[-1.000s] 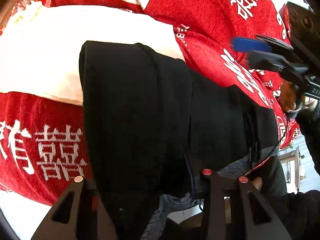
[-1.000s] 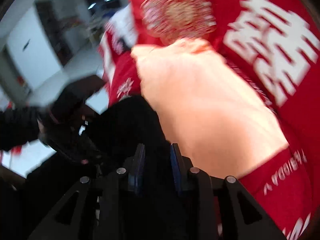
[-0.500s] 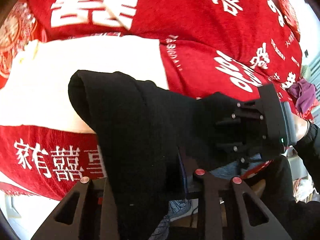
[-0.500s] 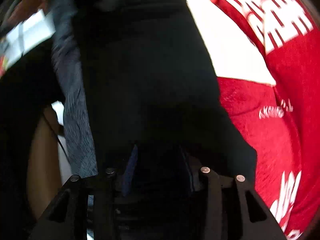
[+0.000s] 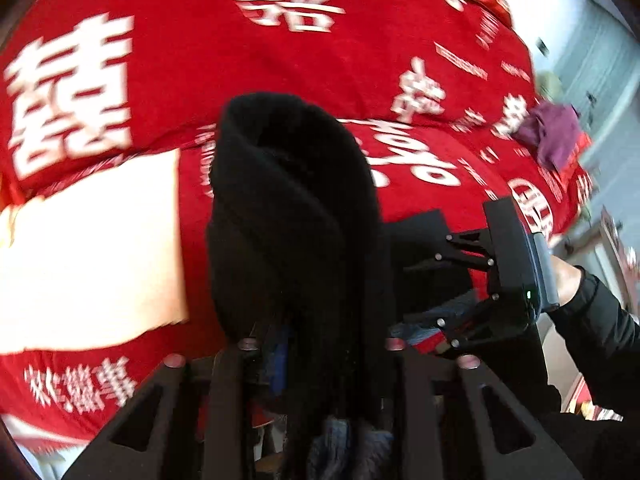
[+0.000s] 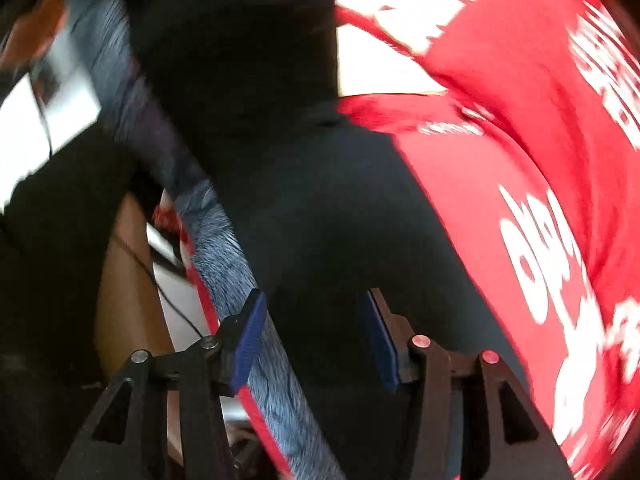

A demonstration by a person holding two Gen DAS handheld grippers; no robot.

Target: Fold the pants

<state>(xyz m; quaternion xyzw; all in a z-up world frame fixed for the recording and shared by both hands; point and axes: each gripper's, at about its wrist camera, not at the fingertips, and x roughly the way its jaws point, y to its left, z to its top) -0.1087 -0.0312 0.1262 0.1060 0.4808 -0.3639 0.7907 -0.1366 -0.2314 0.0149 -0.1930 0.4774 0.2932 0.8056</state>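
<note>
The black pants (image 5: pixel 292 216) hang in a thick fold over the red bedspread (image 5: pixel 280 56). My left gripper (image 5: pixel 320 360) is shut on the pants, with cloth bunched between its fingers. The right gripper shows in the left wrist view (image 5: pixel 504 276), to the right of the fold. In the right wrist view the pants (image 6: pixel 320 208) fill the middle. My right gripper (image 6: pixel 316 340) is open, its blue pads (image 6: pixel 250 340) standing either side of the black cloth without pinching it.
A white cloth (image 5: pixel 88 256) lies on the bedspread to the left of the pants. A purple garment (image 5: pixel 552 136) sits at the far right of the bed. A grey furry edge (image 6: pixel 224 248) runs along the bed's side, with floor beyond.
My left gripper has lifted and turned the pants, so the fold now stands narrower and upright. My right gripper has opened from the cloth.
</note>
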